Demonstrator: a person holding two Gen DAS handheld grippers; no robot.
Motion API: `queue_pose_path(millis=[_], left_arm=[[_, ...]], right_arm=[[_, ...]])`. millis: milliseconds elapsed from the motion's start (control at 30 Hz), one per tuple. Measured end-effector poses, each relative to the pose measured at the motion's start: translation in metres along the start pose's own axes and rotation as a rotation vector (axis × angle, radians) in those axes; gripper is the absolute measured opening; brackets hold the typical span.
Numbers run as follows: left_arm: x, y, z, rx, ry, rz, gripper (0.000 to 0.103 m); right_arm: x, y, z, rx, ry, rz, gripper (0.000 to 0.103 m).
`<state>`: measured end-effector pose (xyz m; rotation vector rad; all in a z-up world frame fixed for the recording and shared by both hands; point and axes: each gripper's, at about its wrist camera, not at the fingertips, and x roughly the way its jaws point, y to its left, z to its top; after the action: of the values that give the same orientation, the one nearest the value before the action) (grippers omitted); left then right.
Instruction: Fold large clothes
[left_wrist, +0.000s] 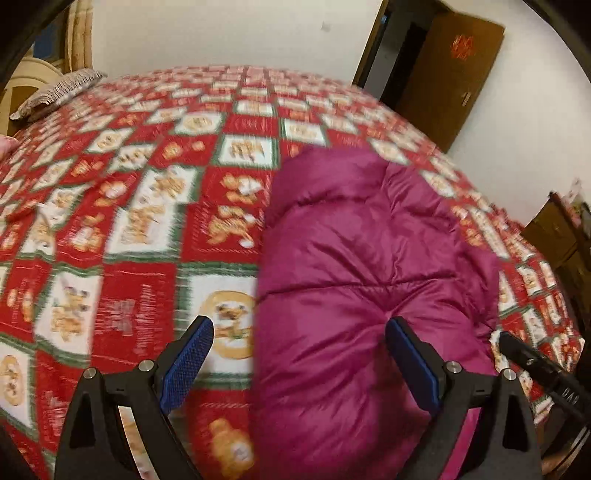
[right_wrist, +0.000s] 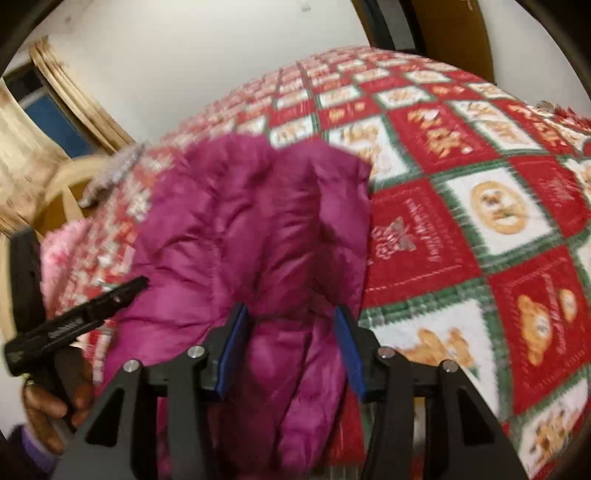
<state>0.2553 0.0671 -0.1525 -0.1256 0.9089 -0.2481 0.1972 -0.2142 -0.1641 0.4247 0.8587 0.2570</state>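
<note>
A magenta puffer jacket (left_wrist: 362, 266) lies bunched on the bed near its front edge; it also shows in the right wrist view (right_wrist: 251, 221). My left gripper (left_wrist: 299, 328) is open wide above the jacket's left edge, touching nothing. My right gripper (right_wrist: 291, 314) is open, its blue pads on either side of a raised fold of the jacket; I cannot tell whether they press it. The left gripper's body (right_wrist: 77, 321) and the hand holding it show at the lower left of the right wrist view. The right gripper's body (left_wrist: 535, 365) shows at the right of the left wrist view.
The bed is covered by a red, white and green bear-pattern blanket (left_wrist: 140, 206). A patterned pillow (left_wrist: 59, 92) lies at the far left by the headboard. A brown door (left_wrist: 450, 74) stands open at the back right. Wooden furniture (left_wrist: 561, 236) stands to the right.
</note>
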Motion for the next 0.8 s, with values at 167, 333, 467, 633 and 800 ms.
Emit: queue_pose_path(millis=[167,333,467,633,800], left_arm=[[-0.016,0.026,0.007,-0.058,-0.042,0.018,0.095],[0.004,0.028,0.022,-0.127,-0.004,-0.125,0.095],[0.037,0.012,0.024,-0.052,0.047,-0.141,0.095],[0.049,0.010,0.016,-0.058,0.042,-0.216,0.095],[0.066,0.033,0.013,-0.159,0.086,-0.348,0.095]], right_arm=[[-0.033,0.000,-0.005,-0.054,-0.052,-0.006,0.078],[-0.012,-0.008,0.013,0.018,-0.046,0.075,0.083],[0.015,-0.012,0.022,0.039,-0.031,0.079,0.084],[0.047,-0.022,0.015,0.068,0.044,0.109,0.085],[0.057,-0.019,0.015,0.019,0.045,0.166,0.095]])
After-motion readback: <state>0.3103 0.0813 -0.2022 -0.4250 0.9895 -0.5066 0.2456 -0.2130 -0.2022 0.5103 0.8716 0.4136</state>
